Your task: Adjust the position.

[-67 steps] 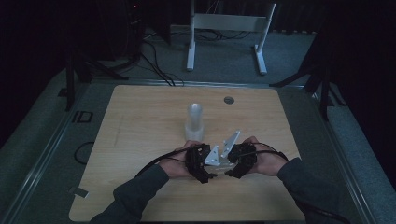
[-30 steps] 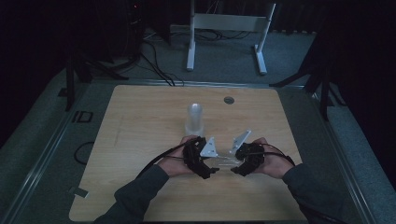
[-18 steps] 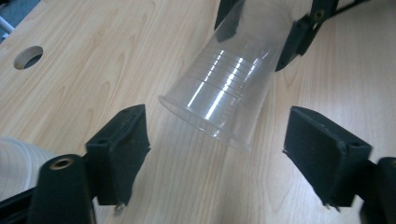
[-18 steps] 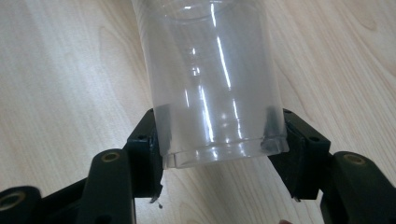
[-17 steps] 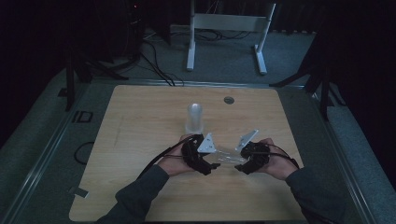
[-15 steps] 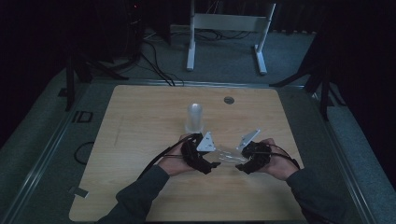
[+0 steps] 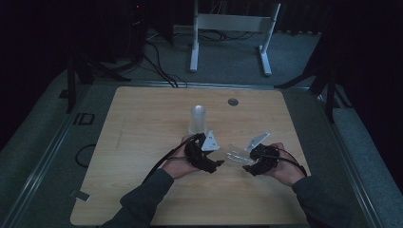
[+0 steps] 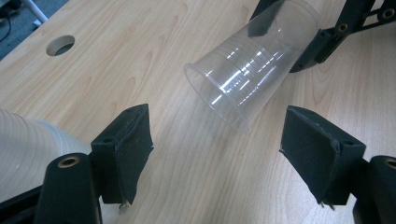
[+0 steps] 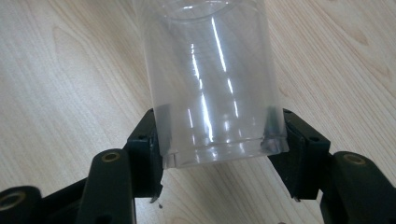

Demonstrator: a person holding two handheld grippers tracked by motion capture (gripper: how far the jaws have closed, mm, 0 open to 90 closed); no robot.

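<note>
A clear cup (image 9: pixel 212 88) lies on its side in front of the stack (image 7: pixel 198 119), its base clamped in the right gripper (image 9: pixel 219 149), its mouth towards the left gripper (image 8: pixel 229 154). The thin wall could buckle or slip free if that clamp tightens or twists. The left gripper's jaws, just closing, stand apart with nothing between them, short of the rim. Both hands sit low over the table (image 7: pixel 142 118), near the stack, grippers angled towards each other

Left gripper (image 8: pixel 217 156) agape; right gripper (image 9: pixel 219 154) clamped
</note>
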